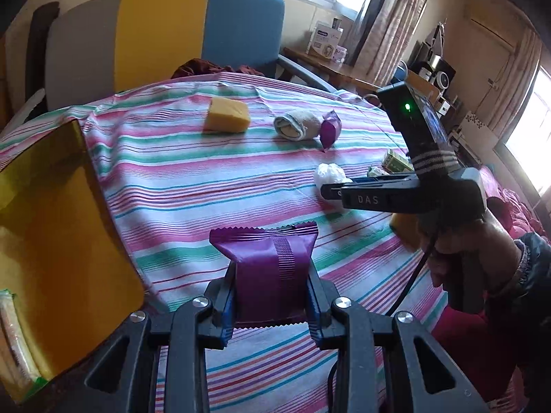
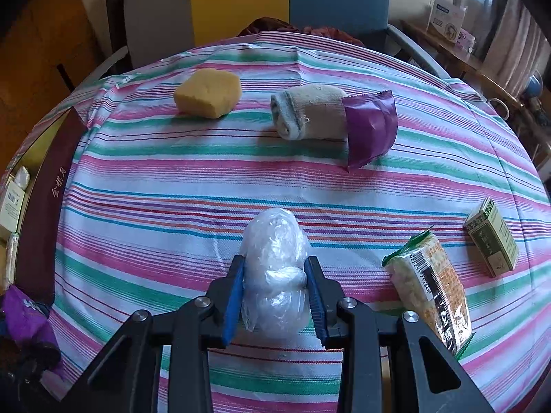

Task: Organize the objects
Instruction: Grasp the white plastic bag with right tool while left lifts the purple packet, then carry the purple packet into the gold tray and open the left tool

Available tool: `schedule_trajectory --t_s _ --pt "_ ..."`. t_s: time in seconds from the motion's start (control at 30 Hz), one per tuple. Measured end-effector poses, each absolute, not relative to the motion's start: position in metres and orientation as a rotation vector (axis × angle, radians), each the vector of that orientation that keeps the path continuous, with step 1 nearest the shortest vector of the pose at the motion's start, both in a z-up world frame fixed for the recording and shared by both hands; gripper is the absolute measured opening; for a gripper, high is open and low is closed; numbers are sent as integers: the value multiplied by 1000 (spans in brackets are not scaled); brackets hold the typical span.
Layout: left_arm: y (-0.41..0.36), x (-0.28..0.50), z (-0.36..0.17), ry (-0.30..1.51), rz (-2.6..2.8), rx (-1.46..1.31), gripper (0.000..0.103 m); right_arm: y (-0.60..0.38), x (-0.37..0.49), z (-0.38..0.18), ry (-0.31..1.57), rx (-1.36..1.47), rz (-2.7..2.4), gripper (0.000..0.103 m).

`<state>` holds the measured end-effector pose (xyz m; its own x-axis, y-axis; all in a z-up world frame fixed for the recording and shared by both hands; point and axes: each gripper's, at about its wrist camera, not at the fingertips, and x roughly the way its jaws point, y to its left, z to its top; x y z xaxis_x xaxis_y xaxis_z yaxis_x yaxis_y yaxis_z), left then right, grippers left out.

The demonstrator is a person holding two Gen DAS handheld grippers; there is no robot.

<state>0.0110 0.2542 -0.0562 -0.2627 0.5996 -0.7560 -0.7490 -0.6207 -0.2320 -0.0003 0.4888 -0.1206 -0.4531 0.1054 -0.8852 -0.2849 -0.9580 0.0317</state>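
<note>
A striped tablecloth [image 2: 172, 186] is being cleared into a gold-lined box [image 1: 51, 234] at the table's left edge, where a few small cartons are already being kept. Most items are judged still unsorted: a yellow sponge [image 2: 207, 92], a rolled sock [image 2: 308, 112] touching a second purple packet [image 2: 372, 127], a cracker pack [image 2: 430, 285] and a green carton [image 2: 492, 237] are being left on the cloth. A purple snack packet [image 1: 272, 268] is being clamped in the left gripper [image 1: 272, 296], just beside the box. A crumpled plastic bag [image 2: 273, 275] is being squeezed between the pads of the right gripper [image 2: 275, 296], near the table's middle.
</note>
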Motion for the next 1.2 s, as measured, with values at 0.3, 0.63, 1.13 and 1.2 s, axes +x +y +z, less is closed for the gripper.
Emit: schedule_trajectory --t_s 0.3,0.63,1.13,1.2 --pt "224 8 -31 157 2057 -1037 32 483 -5 -121 183 -1504 2483 35" --pt "195 -1 -25 95 2121 -1058 32 479 -5 -122 129 -1499 2479 35" --pt "174 -23 -20 15 2175 -1078 32 476 -3 -125 98 -1515 2464 36" --pt "163 -36 -16 -9 2214 -1081 32 475 -4 -125 93 -1511 2463 35"
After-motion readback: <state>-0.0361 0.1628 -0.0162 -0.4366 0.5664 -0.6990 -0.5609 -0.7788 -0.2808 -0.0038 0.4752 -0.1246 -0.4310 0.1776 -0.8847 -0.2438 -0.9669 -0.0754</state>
